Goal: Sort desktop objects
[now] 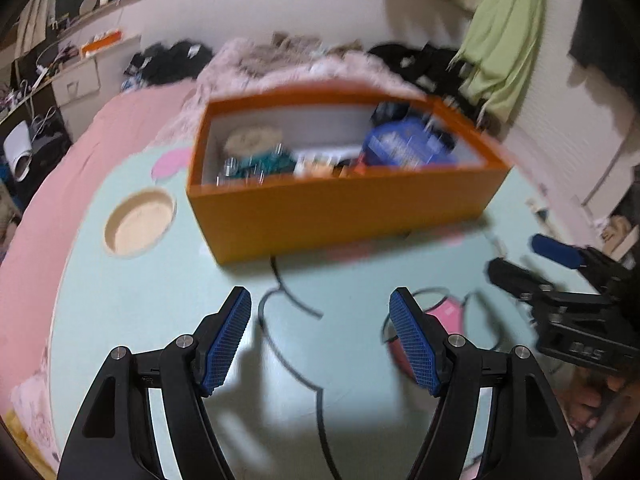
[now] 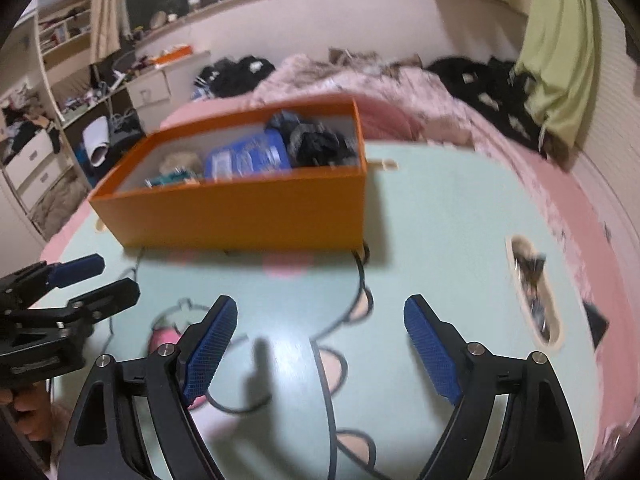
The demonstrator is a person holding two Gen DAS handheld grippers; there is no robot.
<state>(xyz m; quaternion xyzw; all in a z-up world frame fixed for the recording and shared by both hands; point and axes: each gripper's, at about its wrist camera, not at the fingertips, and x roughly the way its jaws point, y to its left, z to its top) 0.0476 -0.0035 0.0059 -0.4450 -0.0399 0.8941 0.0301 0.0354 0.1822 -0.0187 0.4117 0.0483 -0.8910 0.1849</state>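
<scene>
Left wrist: left gripper [image 1: 320, 336] jaws apart, empty, in front of orange box [image 1: 340, 212] | right gripper [image 2: 320, 344] jaws wide, empty, also in front | round dish [image 1: 138, 224] left of box, blue pack [image 1: 400, 144] inside box

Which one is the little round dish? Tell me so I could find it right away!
Find the big orange cardboard box full of things, standing on the pale green cartoon-printed table. In the left wrist view, the shallow round beige dish lies on the table just left of the box. It looks empty, unlike the other beige dish holding small dark items in the right wrist view.
</scene>
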